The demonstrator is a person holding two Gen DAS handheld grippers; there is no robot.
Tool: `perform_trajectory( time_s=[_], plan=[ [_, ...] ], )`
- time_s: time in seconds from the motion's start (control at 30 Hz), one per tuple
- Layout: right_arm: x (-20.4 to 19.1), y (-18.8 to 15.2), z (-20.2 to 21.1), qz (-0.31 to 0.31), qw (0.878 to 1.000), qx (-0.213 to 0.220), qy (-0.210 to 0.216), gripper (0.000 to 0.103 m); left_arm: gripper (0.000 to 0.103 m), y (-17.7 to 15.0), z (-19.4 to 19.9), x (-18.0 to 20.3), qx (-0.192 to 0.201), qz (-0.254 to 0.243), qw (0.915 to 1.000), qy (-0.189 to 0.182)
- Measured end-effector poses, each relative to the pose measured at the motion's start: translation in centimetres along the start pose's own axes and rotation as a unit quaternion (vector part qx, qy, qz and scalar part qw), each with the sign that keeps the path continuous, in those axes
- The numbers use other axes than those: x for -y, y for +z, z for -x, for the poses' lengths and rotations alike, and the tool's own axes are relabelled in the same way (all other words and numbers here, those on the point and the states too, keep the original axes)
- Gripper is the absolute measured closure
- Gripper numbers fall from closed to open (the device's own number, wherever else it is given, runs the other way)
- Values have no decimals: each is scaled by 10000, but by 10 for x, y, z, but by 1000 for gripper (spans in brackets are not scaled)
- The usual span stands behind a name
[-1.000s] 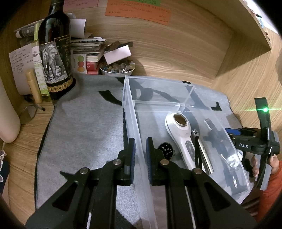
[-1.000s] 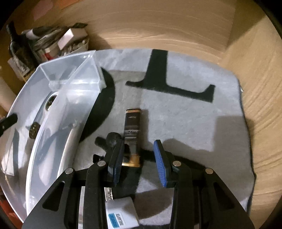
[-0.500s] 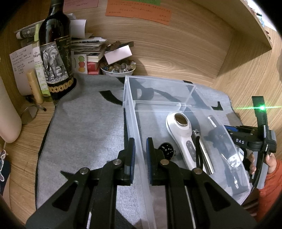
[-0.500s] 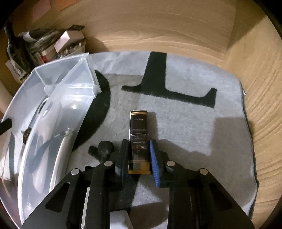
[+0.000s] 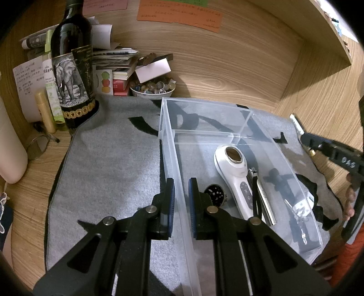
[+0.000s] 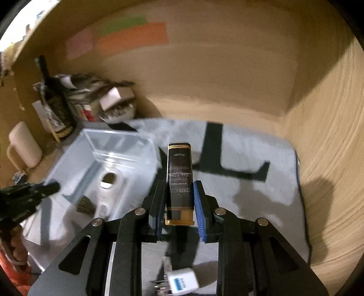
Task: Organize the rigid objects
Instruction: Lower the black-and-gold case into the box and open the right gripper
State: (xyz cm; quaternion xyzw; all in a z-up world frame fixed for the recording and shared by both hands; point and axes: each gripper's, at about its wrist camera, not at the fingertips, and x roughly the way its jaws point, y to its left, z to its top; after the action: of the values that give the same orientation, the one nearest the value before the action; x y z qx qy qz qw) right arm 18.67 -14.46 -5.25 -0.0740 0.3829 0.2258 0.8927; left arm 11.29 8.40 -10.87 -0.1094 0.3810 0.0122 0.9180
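**Tube gripped above the mat, bin wall pinched**

Between my right gripper (image 6: 179, 206) fingers sits the tube (image 6: 179, 179), a dark flat cosmetic tube with a gold cap. I have it clamped on both flat sides near the cap end. Its long axis runs straight away from the camera, along the fingers: gold cap near, crimped end far. The print on it reads upside down from here. It looks lifted off the mat (image 6: 238, 193), with the bin (image 6: 122, 145) below and to its left; the view is blurred, so I cannot tell the height.

My left gripper (image 5: 180, 200) is closed down on the bin's (image 5: 173, 145) left wall, one finger outside, one inside. The bin is clear plastic with a divider across its far end. In the near compartment lie a white handheld device (image 5: 236, 173), a round black item (image 5: 215, 193), a slim metal tool (image 5: 264, 195) just right of the device, and some small clear and dark pieces near the right wall that I cannot make out.

The mat is grey with black markings, spread on a wooden desk (image 5: 318, 95) set in a wooden alcove. At far left stand a wine bottle (image 5: 72, 75) with an elephant label, stacked papers, and a bowl (image 5: 152, 90) of small stones. Coloured notes (image 5: 179, 12) are stuck on the back wall. A white plug (image 6: 182, 282) lies on the mat near my right gripper.
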Motion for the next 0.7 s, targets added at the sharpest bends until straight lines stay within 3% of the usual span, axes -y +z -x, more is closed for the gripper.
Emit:
perform_trajectory(
  time_s=[0.33,0.7],
  plan=[
    [-43,9,13,415,9982,202,394,81,91,0,0,1,5,5,10000,1],
    [-85,2,-18,928,9924,-280,756,81,91,0,1,-1,13,36,10000,-83]
  ],
)
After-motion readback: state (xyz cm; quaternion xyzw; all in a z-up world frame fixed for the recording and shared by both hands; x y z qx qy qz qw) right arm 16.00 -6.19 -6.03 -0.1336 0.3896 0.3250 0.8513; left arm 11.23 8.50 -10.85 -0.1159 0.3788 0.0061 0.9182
